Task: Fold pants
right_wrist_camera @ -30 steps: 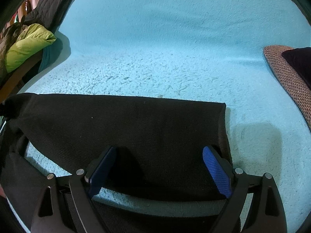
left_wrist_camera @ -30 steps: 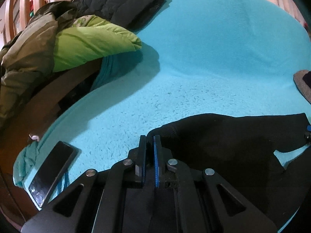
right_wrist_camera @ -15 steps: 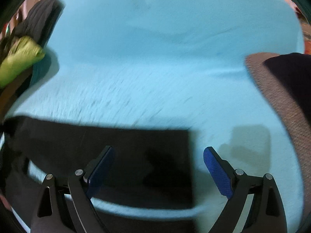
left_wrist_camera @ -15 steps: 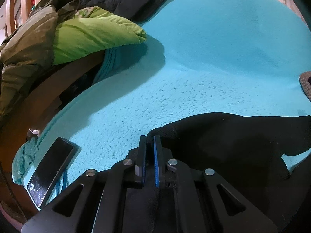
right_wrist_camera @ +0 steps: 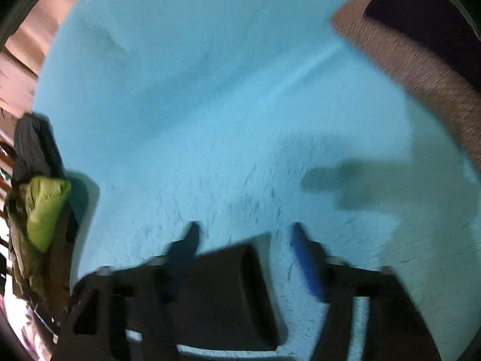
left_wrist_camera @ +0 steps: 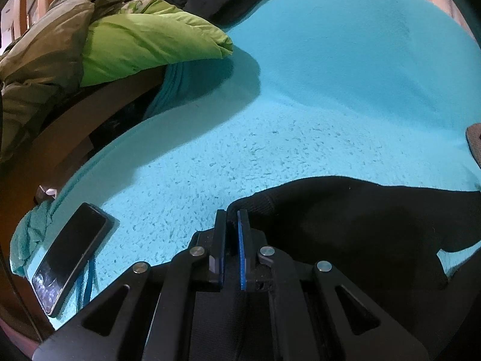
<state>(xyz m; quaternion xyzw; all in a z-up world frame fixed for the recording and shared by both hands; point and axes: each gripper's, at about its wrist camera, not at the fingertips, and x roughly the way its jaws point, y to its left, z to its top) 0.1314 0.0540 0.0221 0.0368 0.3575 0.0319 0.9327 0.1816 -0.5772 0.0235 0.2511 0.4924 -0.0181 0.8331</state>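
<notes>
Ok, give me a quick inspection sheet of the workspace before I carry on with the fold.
Surface: turquoise fleece blanket, mostly bare.
Job's things: black pants lie along the near edge; one corner shows in the right wrist view.
Clutter: phone at the blanket's left edge; green and dark jackets piled far left; a brown knit item at the right.
Grippers: left gripper shut on the pants' edge. Right gripper, blurred, jaws have just been closing, gap between them, pads not pressing the cloth.
Cables: a thin blue cord beside the phone.
Surroundings: wooden frame at left.
</notes>
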